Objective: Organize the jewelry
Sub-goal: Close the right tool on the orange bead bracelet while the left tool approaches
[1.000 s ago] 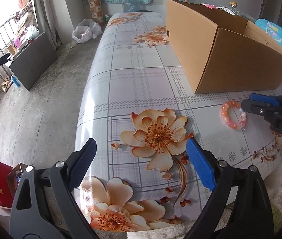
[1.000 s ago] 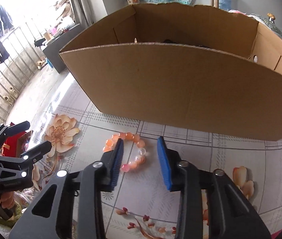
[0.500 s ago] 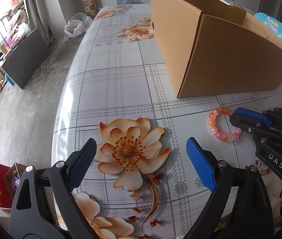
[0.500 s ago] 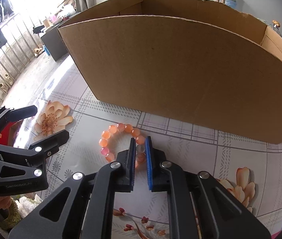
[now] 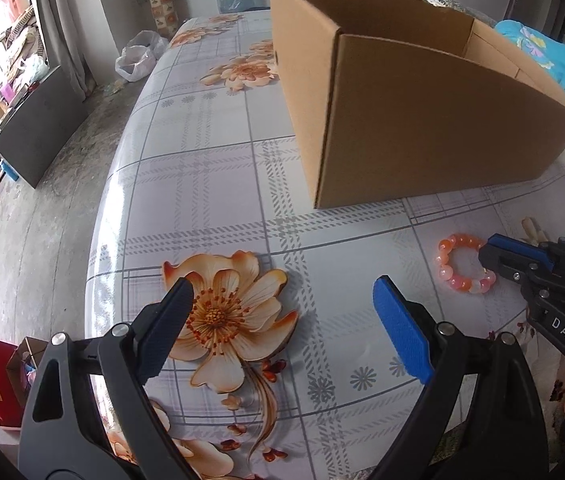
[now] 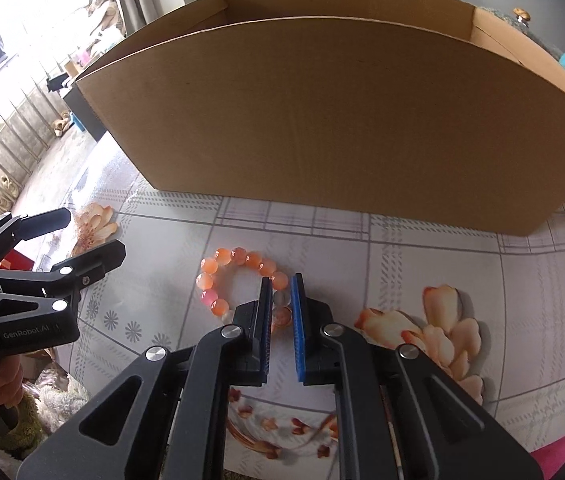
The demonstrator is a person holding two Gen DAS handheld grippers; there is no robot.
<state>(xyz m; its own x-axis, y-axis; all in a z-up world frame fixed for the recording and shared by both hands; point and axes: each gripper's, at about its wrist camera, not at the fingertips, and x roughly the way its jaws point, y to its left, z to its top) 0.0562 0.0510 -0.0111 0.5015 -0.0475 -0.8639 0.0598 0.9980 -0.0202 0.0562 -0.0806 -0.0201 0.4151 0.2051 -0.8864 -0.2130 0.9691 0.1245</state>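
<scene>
The bead bracelet (image 6: 242,284) lies on the bench (image 6: 402,264), near the cardboard box (image 6: 322,120). Our right hand-held gripper (image 6: 282,300) is clenched on its beads; next we lift it into the box. Our left hand-held gripper (image 5: 282,312) waits released.

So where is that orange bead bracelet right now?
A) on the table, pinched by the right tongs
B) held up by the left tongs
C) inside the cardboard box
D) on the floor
A: the bead bracelet lies on the flowered table in front of the cardboard box, one side of its loop clamped between the right tongs; the left tongs are open, holding nothing.
</scene>
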